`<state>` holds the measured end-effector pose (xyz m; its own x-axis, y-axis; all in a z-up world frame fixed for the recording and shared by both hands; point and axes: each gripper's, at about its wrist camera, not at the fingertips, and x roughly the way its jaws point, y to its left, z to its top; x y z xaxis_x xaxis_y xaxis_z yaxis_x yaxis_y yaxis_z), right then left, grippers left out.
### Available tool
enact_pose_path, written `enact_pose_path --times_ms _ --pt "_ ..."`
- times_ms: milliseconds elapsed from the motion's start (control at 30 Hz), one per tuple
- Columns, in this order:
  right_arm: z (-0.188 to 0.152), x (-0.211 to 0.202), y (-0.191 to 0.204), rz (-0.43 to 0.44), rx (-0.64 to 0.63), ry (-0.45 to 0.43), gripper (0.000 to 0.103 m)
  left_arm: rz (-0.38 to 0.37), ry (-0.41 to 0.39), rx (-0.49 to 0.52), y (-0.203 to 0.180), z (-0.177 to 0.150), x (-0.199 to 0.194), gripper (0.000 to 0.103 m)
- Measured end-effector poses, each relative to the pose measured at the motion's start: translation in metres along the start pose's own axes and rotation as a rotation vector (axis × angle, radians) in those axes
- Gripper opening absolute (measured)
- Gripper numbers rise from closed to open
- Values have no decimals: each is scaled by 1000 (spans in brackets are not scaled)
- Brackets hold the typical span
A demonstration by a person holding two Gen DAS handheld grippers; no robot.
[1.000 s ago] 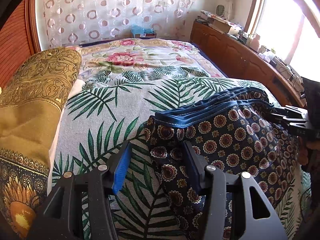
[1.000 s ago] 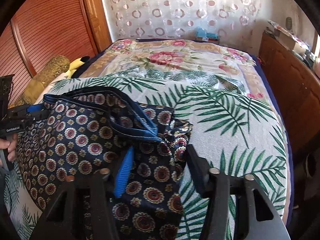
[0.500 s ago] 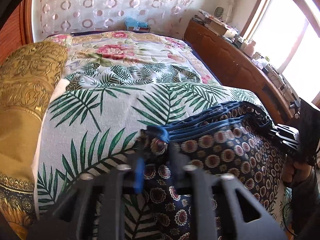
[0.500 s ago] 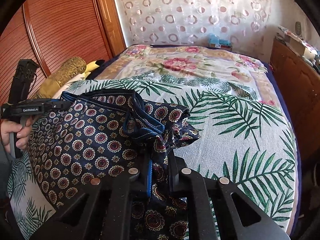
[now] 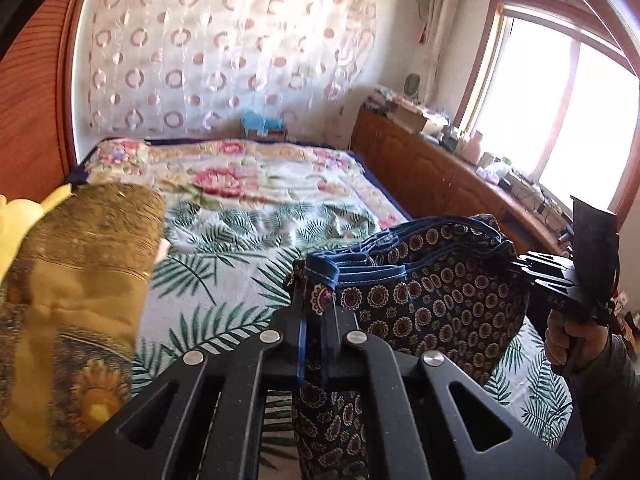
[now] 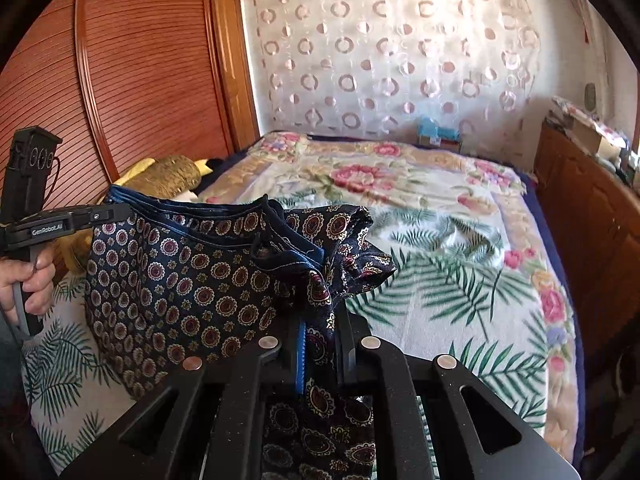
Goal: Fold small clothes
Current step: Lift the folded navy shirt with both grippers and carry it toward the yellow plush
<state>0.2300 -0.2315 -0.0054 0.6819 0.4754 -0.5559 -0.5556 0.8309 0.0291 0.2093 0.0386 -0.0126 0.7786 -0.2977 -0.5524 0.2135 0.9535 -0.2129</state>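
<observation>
A small dark navy garment with round medallion print and a blue waistband (image 5: 432,296) (image 6: 192,280) hangs in the air above the bed, stretched between both grippers. My left gripper (image 5: 314,300) is shut on one end of its waistband. My right gripper (image 6: 320,312) is shut on the other end, where the cloth bunches up. Each gripper shows in the other's view, the right one (image 5: 556,280) at the far right and the left one (image 6: 92,218) at the far left, both held by hands.
Below is a bed with a palm-leaf sheet (image 6: 440,292) and a floral blanket (image 5: 240,176) farther back. A gold patterned pillow (image 5: 80,260) lies at the left. A wooden cabinet (image 5: 440,176) with clutter runs along the right. A wooden wardrobe (image 6: 152,80) stands left.
Both grippers went from open beside the garment on the bed to shut on its waistband ends. They then lifted it off the sheet and it now hangs between them.
</observation>
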Motion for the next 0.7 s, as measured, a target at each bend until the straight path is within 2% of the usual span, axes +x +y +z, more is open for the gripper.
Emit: enact_pose_path --times_ms 233,467,567,700 --pt "45 -8 31 39 -121 -54 10 55 -144 -15 17 9 -65 5" --pt "106 -5 79 87 -260 -142 10 149 -270 -42 48 13 -123 5" --pt "135 12 104 120 -328 -154 10 207 -302 -72 66 11 -140 5" --pt "170 62 137 182 -427 -120 10 310 -293 -129 103 2 -144 5"
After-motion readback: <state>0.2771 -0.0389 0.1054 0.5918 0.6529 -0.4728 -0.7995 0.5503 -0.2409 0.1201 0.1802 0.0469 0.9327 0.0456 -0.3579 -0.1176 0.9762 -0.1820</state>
